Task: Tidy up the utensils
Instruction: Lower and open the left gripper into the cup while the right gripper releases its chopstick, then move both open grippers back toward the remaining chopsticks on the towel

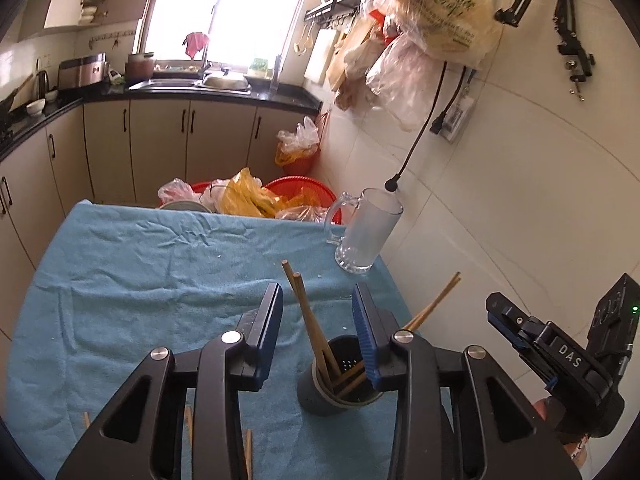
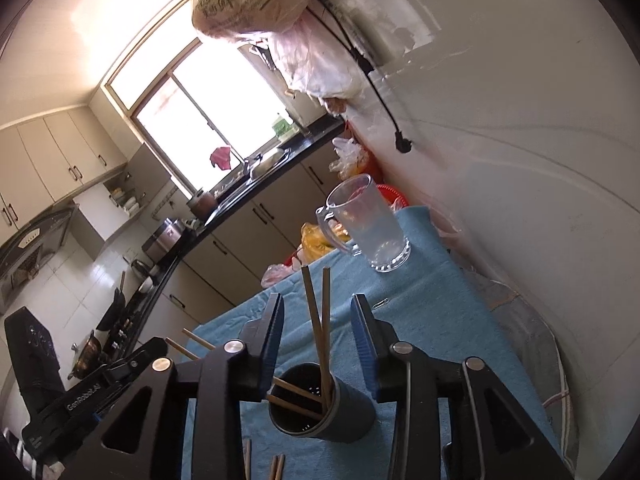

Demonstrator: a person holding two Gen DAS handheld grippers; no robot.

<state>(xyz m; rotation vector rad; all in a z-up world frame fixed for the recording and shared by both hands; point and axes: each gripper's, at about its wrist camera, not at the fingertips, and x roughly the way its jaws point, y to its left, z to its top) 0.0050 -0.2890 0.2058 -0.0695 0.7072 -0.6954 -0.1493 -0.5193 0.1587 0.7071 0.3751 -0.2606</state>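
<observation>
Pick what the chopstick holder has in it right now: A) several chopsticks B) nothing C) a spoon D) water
A: several chopsticks stand in the dark holder, leaning in different directions, while both grippers, left and right, are open above it and hold nothing.

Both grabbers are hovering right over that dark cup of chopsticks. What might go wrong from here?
Three risks, as I judge them:
1. The chopsticks lean outward between the open fingers of the right gripper; a nudge could flick them out.
2. The cup is narrow, so a bump from the left gripper might tip it.
3. Loose chopsticks lie on the towel under the left gripper, easily overlooked.
</observation>
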